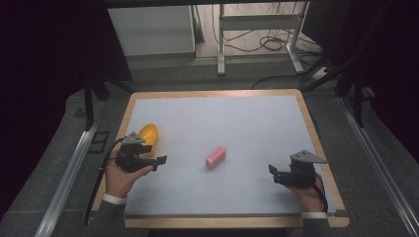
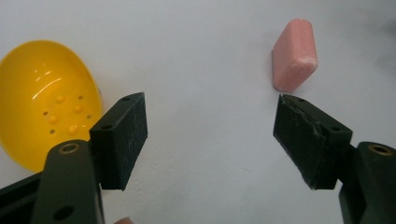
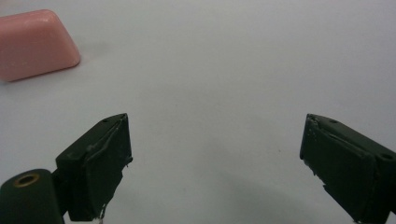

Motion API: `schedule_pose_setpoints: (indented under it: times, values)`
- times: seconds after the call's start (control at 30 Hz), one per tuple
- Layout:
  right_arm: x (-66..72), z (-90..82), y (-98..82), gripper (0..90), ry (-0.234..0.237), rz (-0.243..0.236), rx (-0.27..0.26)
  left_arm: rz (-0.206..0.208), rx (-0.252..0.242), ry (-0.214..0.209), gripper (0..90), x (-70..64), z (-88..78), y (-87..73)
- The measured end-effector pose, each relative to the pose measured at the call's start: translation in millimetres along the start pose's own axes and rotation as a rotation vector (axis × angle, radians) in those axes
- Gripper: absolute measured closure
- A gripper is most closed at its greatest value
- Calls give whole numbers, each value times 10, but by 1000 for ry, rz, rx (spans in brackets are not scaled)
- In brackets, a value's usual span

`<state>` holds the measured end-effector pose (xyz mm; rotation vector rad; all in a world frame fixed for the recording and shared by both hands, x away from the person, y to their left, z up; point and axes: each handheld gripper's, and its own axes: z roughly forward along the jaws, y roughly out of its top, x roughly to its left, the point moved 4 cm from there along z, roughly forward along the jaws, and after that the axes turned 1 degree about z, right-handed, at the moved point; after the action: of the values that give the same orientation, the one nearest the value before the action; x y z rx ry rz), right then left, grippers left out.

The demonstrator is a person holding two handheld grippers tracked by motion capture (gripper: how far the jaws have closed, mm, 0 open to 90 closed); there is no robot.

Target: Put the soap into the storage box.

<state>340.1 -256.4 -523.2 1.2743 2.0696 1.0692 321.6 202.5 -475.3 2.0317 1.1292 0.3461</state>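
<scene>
The left tongs (image 1: 157, 162) sit near the tabletop's left edge with their jaws spread wide and nothing between them. In the left gripper view the left tongs (image 2: 210, 140) frame bare white surface; a yellow plastic bowl (image 2: 44, 119) lies just beside the left jaw, tipped so its perforated inside faces the camera, and a pink soap bar (image 2: 295, 55) lies just past the tip of the right jaw, apart from it. The right tongs (image 1: 272, 173) rest near the right edge, also spread and empty. The right gripper view shows the right tongs (image 3: 215, 154) over open surface, the soap bar well off at the upper left. From the high view, the soap bar (image 1: 216, 157) lies between the two grippers near mid-tabletop (image 1: 237, 118); the far half is open, bounded by a wooden rim (image 1: 212, 93). The bowl (image 1: 149, 134) sits by the left rim.
</scene>
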Motion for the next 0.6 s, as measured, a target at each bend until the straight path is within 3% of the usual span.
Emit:
schedule_pose_setpoints:
  times: [0.3,0.6]
  values:
    - [-1,12,-5,86,1,5,5,33,5,-12,264,-112,99,143]
    - [14,29,-12,86,4,2,10,68,45,-12,263,-172,231,228]
